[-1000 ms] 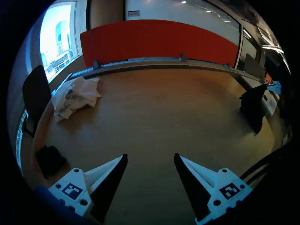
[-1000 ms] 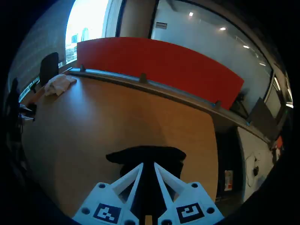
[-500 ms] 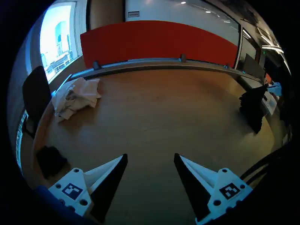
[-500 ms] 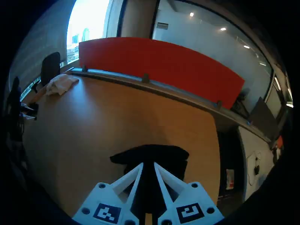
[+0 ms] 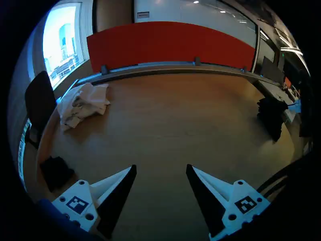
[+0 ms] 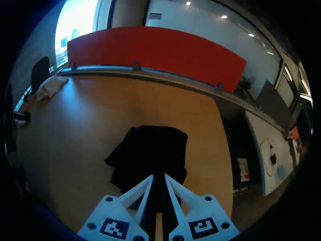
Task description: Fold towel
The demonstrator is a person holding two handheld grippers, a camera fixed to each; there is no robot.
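While my right gripper (image 6: 159, 188) pinches the towel (image 6: 152, 148) at the tabletop's (image 6: 92, 120) edge, my spread left gripper (image 5: 160, 166) must grab 1 corner.

black towel (image 6: 150, 154) | rumpled, lying flat on table (image 6: 72, 128) | centre to 6 o'clock, right gripper view | near edge pinched by right gripper (image 6: 158, 176) | white towel (image 5: 82, 104) | crumpled heap, 10 o'clock, left gripper view

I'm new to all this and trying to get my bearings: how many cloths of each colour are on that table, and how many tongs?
white cloth heap: 1
black towel: 1
tongs: 2, the left tongs and the right tongs
Total: 4
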